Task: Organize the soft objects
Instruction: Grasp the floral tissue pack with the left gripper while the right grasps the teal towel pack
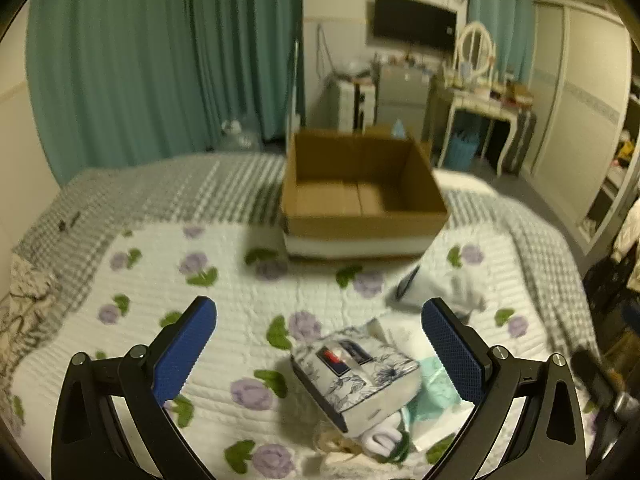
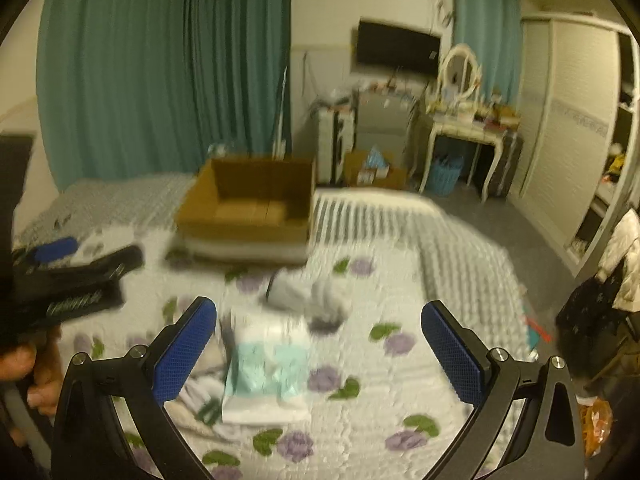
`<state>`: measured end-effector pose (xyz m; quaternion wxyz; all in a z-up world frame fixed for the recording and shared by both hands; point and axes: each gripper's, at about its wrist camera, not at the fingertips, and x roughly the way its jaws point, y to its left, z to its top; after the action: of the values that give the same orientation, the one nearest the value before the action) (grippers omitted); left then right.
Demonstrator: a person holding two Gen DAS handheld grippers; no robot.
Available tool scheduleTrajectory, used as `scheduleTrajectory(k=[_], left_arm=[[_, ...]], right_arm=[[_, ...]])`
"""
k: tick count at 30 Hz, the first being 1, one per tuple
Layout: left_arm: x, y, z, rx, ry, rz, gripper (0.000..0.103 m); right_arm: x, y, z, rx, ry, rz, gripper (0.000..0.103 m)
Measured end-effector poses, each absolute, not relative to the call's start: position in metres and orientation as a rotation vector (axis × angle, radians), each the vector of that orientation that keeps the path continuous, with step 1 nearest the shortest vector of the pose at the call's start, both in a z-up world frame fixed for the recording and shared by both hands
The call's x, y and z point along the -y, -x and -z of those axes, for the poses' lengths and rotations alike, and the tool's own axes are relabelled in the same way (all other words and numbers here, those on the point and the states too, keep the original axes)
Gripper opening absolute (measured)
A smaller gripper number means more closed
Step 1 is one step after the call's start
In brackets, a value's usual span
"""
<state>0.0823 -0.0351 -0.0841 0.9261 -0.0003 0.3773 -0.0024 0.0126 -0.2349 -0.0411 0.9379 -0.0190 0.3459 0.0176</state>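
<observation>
Left gripper (image 1: 319,354) and right gripper (image 2: 319,354): textured blue pads spread wide, gripping nothing. Quilted floral bedspread (image 1: 168,288) carries a soft floral pouch (image 1: 356,376). The rectangular cardboard box (image 1: 362,196) stands open-topped beyond.

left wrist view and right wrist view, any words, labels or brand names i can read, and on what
None can be read.
floral pouch: red and navy label, lettering too blurred.
left claw, seen in the right wrist view: pale print on its black body, smeared by motion.
cardboard box: no print visible.
</observation>
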Motion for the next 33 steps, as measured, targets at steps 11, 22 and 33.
scheduleTrajectory(k=[11,22,33], left_arm=[[0.047,-0.119,0.166,-1.011,0.04,0.057,0.103],[0.037,-0.124,0.243,-1.251,0.251,0.13,0.103],[0.054,-0.112,0.212,-1.074,0.087,0.21,0.053]], right_arm=[[0.221,-0.054,0.145,-0.933,0.09,-0.111,0.103],[0.206,-0.075,0.204,-1.072,0.131,-0.134,0.103],[0.197,-0.077,0.221,-1.1,0.135,-0.178,0.103]])
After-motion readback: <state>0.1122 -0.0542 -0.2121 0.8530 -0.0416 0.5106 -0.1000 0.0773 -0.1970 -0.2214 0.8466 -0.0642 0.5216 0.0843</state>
